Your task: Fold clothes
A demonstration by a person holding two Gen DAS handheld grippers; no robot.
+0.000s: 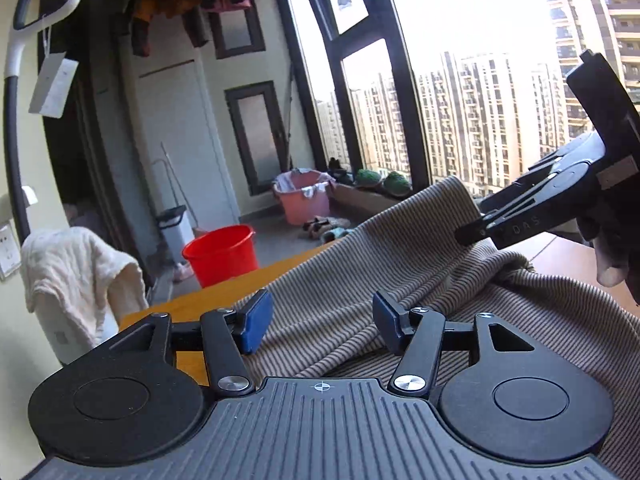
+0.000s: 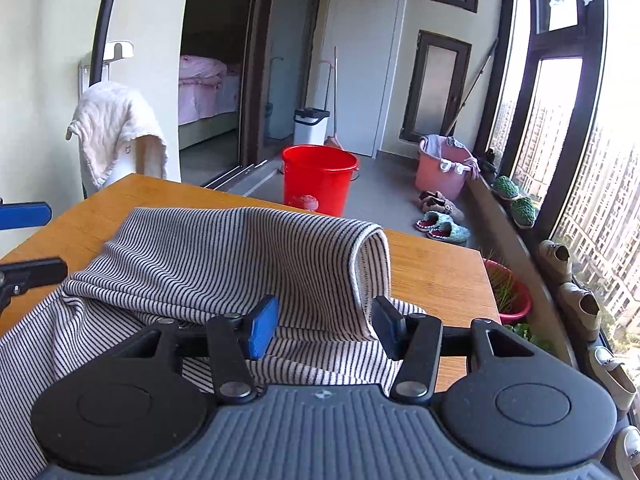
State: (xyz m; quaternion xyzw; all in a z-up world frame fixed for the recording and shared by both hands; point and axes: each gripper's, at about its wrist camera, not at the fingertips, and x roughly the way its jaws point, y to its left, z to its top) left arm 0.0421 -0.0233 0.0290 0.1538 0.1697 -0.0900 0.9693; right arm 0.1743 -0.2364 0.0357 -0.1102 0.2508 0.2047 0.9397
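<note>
The striped garment (image 2: 224,264) lies bunched across my wooden table (image 2: 440,272), one fold standing up. My right gripper (image 2: 324,328) hovers low over its near edge, jaws wide apart, gripping nothing. My left gripper (image 1: 323,326) sits likewise, spread and empty. Only the left view catches my right hand (image 1: 612,260); only the right shows the bed (image 2: 204,88).

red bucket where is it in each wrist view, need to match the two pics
Left wrist: the red bucket sits left of centre, on the floor beyond the table's far edge, left of the striped garment.
Right wrist: the bucket is at upper centre, on the floor beyond the table.
Shared landmark: the pink basket by the window.
</note>
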